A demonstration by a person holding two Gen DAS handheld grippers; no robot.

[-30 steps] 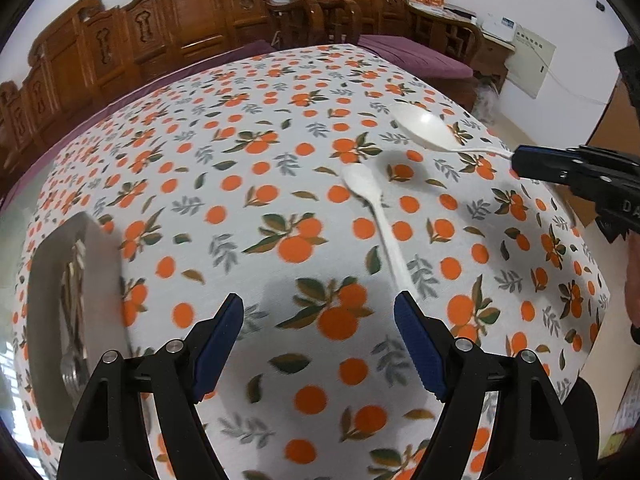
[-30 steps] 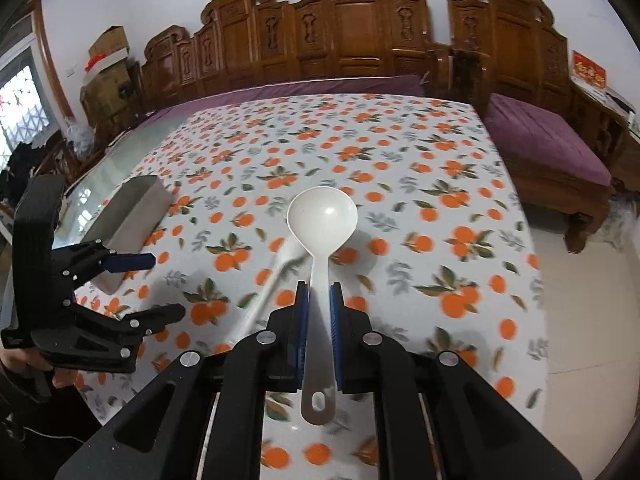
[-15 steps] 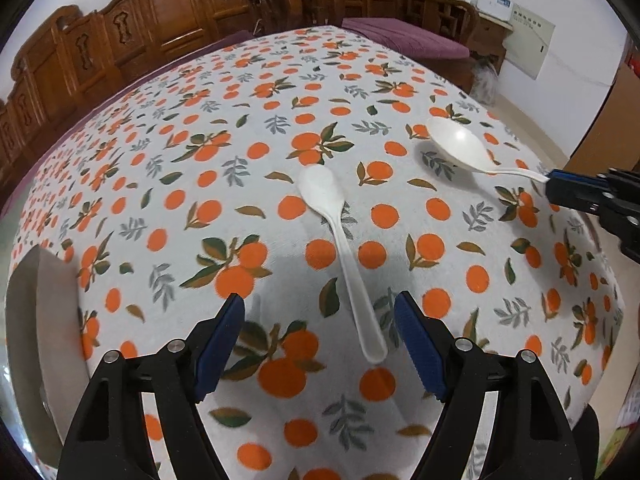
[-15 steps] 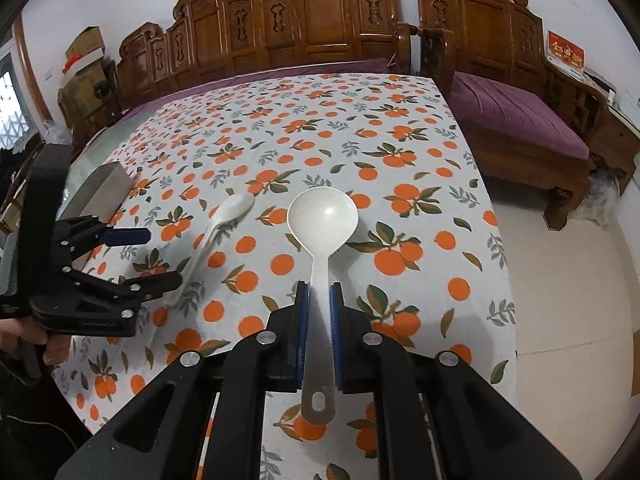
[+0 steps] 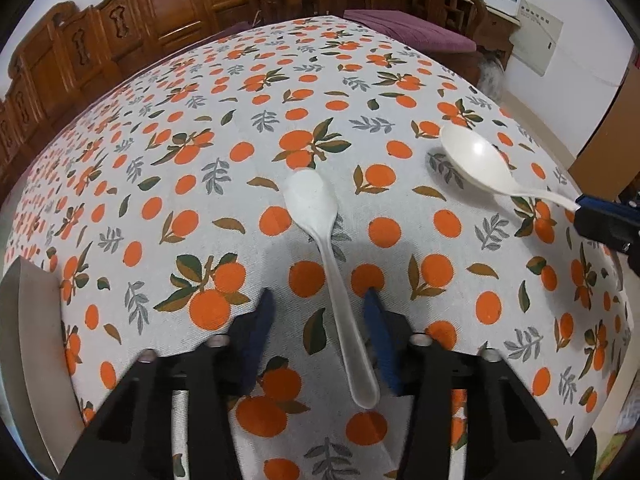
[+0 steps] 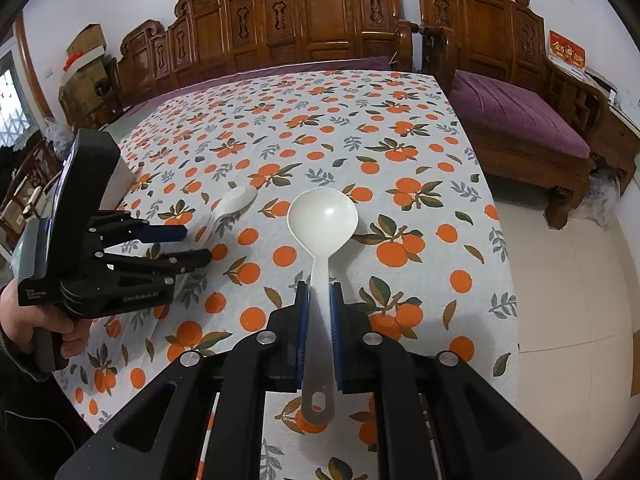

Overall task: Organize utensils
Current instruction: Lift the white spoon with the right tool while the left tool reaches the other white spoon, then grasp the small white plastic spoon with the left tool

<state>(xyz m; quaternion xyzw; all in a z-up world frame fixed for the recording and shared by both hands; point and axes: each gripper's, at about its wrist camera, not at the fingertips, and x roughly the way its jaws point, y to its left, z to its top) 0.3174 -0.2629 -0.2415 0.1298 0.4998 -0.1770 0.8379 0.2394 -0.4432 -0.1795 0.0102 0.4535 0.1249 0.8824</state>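
A small white spoon (image 5: pixel 328 264) lies on the orange-print tablecloth (image 5: pixel 240 128), bowl away from me. My left gripper (image 5: pixel 318 300) is open and low over the cloth, its blue pads on either side of the spoon's handle, nearer the right pad. The spoon also shows in the right wrist view (image 6: pixel 230 208), with the left gripper (image 6: pixel 192 244) at its handle. My right gripper (image 6: pixel 320 292) is shut on the handle of a large white ladle (image 6: pixel 322 220), held above the table. The ladle shows at the right of the left wrist view (image 5: pixel 476 162).
A metal tray (image 5: pixel 28 340) sits at the table's left edge; it shows behind the left gripper in the right wrist view (image 6: pixel 120 178). Carved wooden benches (image 6: pixel 312 24) with a purple cushion (image 6: pixel 516 116) stand behind and right of the table. The table edge and tiled floor (image 6: pixel 568 280) are to the right.
My left gripper has moved forward and down, so the small spoon's handle now lies between its pads. The pads stand closer together. The right gripper still holds the ladle.
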